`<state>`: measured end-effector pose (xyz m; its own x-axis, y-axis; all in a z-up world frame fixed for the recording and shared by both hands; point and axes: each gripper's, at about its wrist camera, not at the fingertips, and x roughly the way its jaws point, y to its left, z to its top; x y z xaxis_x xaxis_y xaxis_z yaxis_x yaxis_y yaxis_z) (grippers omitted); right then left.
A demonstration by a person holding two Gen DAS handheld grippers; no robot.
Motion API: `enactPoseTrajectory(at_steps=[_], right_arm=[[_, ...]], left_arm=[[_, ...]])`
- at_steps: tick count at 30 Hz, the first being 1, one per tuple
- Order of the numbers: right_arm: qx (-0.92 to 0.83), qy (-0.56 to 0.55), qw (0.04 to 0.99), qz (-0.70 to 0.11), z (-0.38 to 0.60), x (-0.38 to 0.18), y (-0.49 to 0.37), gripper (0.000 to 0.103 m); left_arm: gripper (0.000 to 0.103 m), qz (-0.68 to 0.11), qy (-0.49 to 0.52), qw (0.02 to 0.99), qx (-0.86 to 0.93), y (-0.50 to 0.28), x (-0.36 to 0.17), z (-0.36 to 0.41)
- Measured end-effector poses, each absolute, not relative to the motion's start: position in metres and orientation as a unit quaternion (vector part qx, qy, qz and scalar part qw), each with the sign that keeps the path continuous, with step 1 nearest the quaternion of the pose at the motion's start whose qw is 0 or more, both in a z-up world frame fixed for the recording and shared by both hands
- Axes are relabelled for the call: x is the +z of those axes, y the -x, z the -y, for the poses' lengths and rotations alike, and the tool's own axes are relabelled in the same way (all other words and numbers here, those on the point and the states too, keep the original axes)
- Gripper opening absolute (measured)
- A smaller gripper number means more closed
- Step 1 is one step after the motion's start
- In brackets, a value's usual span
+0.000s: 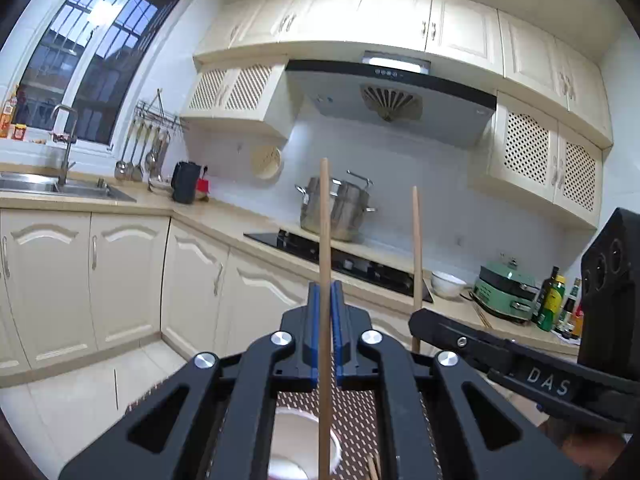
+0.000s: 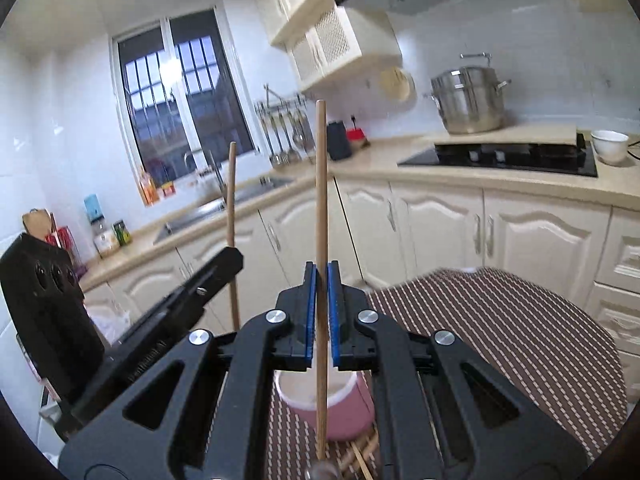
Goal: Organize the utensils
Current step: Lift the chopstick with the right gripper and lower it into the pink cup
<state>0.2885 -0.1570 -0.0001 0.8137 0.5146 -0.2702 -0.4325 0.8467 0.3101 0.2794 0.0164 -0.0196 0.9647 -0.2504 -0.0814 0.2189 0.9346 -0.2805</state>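
Observation:
My left gripper is shut on a wooden chopstick that stands upright between its blue pads. My right gripper is likewise shut on an upright chopstick. Each gripper shows in the other's view: the right gripper with its chopstick, and the left gripper with its chopstick. Below both sits a pink cup with a white inside, on a brown patterned mat. Several loose chopsticks lie beside the cup.
Beyond the table runs an L-shaped counter with a black hob, a steel pot, a white bowl and a sink. A green appliance and bottles stand at the right. Cream cabinet doors line the floor.

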Motion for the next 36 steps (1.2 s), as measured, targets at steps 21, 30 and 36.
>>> enactPoseTrajectory(at_steps=[21,30,36], right_arm=[[0.228,-0.135,0.95,-0.165,0.14,-0.042,-0.306,0.006],[0.219,-0.106,0.956,-0.166,0.137,-0.043,-0.28,0.006],[0.21,-0.101,0.956,-0.176,0.136,-0.051,-0.271,0.006]], left_arm=[[0.006,-0.045,0.121,0.988,-0.088,-0.303,-0.065,-0.02],[0.006,-0.082,0.098,0.988,-0.091,-0.282,-0.081,-0.025],[0.006,-0.097,0.09,0.986,-0.102,-0.269,-0.082,-0.028]])
